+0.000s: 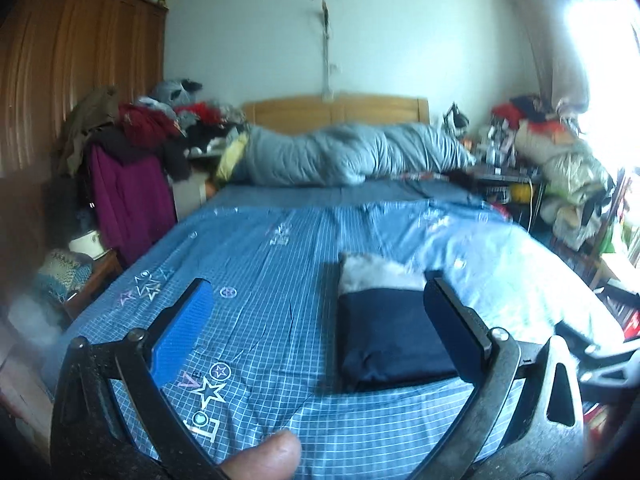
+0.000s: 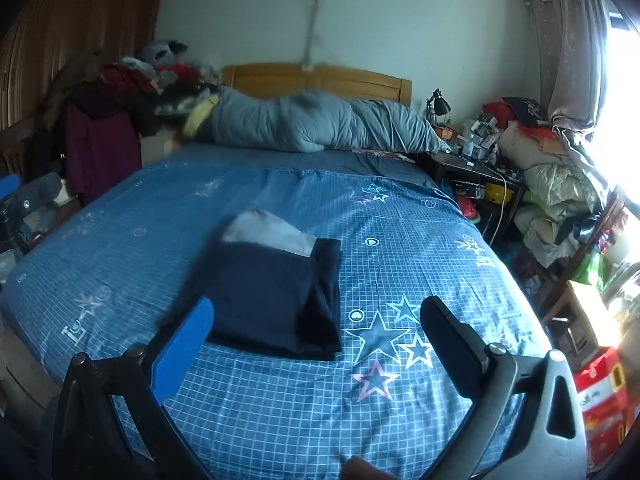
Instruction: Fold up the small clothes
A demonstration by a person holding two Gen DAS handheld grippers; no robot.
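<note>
Both grippers stand wide open and hold nothing. Ahead of the left gripper (image 1: 320, 328) and off toward its right finger, near that tip, lies the folded navy-blue cloth rectangle (image 1: 394, 338) on the blue checked star-print bedsheet (image 1: 260, 280), a grey folded piece (image 1: 376, 272) beyond it. From the right gripper (image 2: 316, 344) the cloth lies ahead toward the left finger, long axis running away. Neither looks clearly nearer.

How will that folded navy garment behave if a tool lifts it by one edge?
Likely floppy: the folded navy garment is soft cloth in loose layers, so they may slide apart and unfold. Probably light. If pushed, it may bunch up on the checked bedsheet rather than glide.
</note>
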